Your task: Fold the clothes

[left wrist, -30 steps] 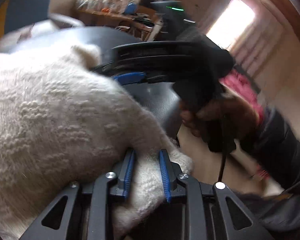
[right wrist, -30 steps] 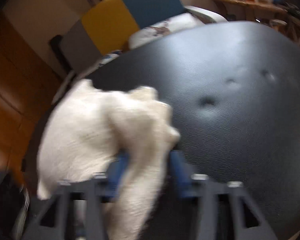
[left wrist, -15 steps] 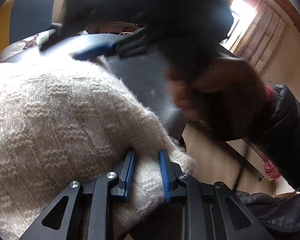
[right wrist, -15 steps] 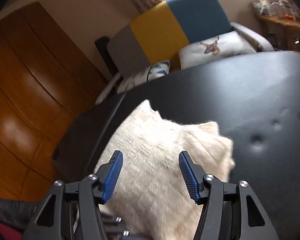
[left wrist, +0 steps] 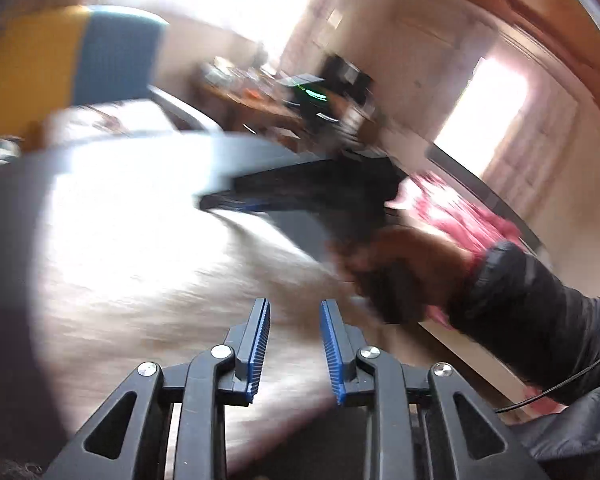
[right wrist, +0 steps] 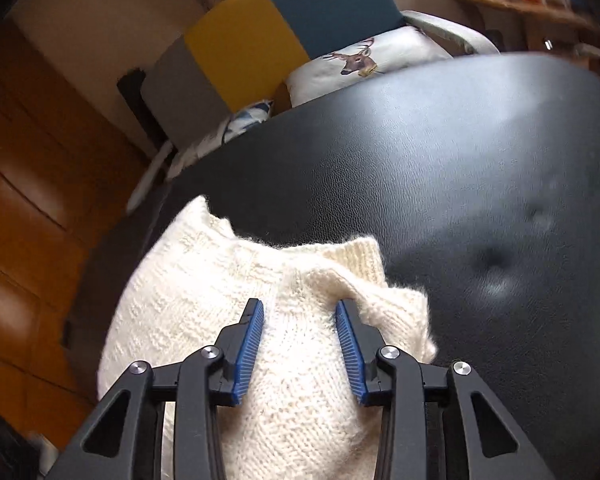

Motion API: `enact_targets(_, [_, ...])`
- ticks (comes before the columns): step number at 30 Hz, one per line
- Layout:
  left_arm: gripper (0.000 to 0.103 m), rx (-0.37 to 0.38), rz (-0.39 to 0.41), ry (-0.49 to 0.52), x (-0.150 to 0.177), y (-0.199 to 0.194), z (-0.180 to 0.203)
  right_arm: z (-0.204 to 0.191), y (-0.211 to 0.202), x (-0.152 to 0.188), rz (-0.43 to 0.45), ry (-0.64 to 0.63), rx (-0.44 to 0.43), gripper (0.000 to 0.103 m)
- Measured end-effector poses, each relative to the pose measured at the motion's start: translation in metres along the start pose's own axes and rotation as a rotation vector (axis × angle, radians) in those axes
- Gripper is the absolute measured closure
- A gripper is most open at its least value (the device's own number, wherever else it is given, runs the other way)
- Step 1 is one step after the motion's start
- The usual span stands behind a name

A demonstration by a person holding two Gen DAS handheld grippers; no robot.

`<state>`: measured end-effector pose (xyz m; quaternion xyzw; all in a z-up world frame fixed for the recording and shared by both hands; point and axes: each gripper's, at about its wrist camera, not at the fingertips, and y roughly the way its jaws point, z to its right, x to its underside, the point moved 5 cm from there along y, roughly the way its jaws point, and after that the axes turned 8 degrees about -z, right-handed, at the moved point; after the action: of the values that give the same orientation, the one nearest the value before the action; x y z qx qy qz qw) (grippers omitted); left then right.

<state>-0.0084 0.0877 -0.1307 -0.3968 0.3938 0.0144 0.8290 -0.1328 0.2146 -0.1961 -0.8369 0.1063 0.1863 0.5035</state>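
A cream knitted sweater (right wrist: 204,300) lies bunched on a black padded surface (right wrist: 420,160). My right gripper (right wrist: 299,308) has its blue pads pinched on a raised fold of it, and the knit puckers at the right fingertip. The left wrist view is heavily blurred. There the sweater (left wrist: 140,260) is a bright smear, and my left gripper (left wrist: 294,308) keeps the same narrow gap it had while clamped on the hem. A hand (left wrist: 400,264) in a dark sleeve holds the right gripper (left wrist: 300,200) over the far side of the sweater.
A yellow, blue and grey chair (right wrist: 260,40) with a deer cushion (right wrist: 360,60) stands behind the surface. A wooden cabinet (right wrist: 28,200) is at left. A pink garment (left wrist: 460,216) lies to the right, and a cluttered desk (left wrist: 260,96) is beyond.
My right gripper, wide open above the sweater half a second ago, has come down and narrowed on a fold. The left wrist view has swung up fast and blurred, its finger gap unchanged.
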Motion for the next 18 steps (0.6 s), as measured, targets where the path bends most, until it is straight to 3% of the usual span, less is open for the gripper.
enact_targets(2, [0.077, -0.046, -0.003, -0.017, 0.007, -0.010, -0.021, -0.020, -0.013, -0.014, 0.002, -0.072, 0.056, 0.063])
enact_targets(5, [0.077, -0.077, -0.060, 0.009, 0.019, -0.008, -0.033, -0.049, 0.008, -0.024, -0.081, -0.151, 0.059, 0.061])
enact_targets(9, [0.075, -0.079, -0.140, 0.057, 0.028, 0.046, -0.005, -0.085, 0.045, -0.035, -0.214, -0.249, 0.041, 0.061])
enact_targets(14, [0.075, -0.083, -0.145, 0.069, 0.033, 0.062, -0.001, -0.130, 0.090, -0.049, -0.380, -0.370, 0.018, 0.061])
enact_targets(16, [0.074, -0.089, -0.143, 0.081, 0.033, 0.066, -0.001, -0.121, 0.115, -0.045, -0.404, -0.398, 0.086, 0.051])
enact_targets(18, [0.074, -0.092, -0.138, 0.081, 0.033, 0.068, -0.001, -0.118, 0.119, -0.045, -0.384, -0.410, 0.108, 0.048])
